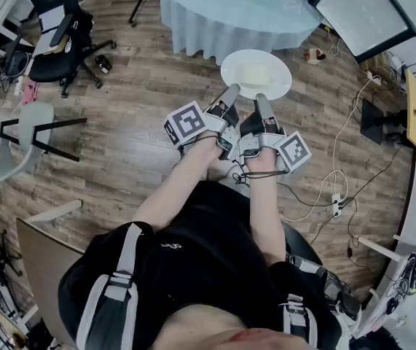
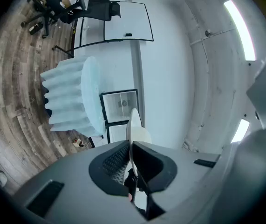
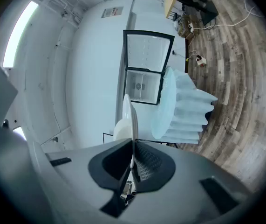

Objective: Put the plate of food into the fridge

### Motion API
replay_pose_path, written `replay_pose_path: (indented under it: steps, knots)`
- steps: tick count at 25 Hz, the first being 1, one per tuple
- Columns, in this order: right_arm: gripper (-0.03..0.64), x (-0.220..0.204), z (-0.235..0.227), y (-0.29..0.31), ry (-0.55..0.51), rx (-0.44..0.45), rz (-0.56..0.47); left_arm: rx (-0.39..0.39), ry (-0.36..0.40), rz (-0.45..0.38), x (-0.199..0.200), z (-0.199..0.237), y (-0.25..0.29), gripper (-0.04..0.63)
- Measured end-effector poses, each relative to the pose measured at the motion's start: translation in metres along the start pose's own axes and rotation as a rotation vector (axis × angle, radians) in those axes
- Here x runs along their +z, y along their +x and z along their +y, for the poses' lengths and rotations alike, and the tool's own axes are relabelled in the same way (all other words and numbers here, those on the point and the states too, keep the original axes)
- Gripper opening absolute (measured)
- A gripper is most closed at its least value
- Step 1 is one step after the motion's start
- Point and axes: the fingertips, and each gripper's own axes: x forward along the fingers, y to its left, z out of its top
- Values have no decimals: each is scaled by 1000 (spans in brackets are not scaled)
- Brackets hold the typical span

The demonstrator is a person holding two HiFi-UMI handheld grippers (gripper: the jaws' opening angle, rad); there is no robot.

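A wood-plank floor [image 1: 142, 86] runs under a round table [image 1: 222, 13] with a pale blue cloth at 12 o'clock and a black office chair [image 1: 55, 28] at 10 o'clock. A glass-fronted fridge [image 3: 147, 66] stands against the white wall beyond the table. Both forearms reach forward side by side, the left gripper [image 1: 229, 93] and right gripper [image 1: 261, 103] each clamped on the near rim of the white plate [image 1: 273, 86] (about 7 and 6 o'clock on it). The plate is held above the floor, short of the table, with pale food [image 1: 255, 73] on it.
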Motion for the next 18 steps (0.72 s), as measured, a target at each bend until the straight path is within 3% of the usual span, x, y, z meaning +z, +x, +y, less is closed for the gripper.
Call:
replay_pose_path:
  steps: [6,18]
  knots:
    - [20,-4,0,-1,34,4,-15,-6,-8,13,2,-3,-3,25]
    - [20,2,8,23,-28,-6,-17,-40,-47,13,20,-3,15,25]
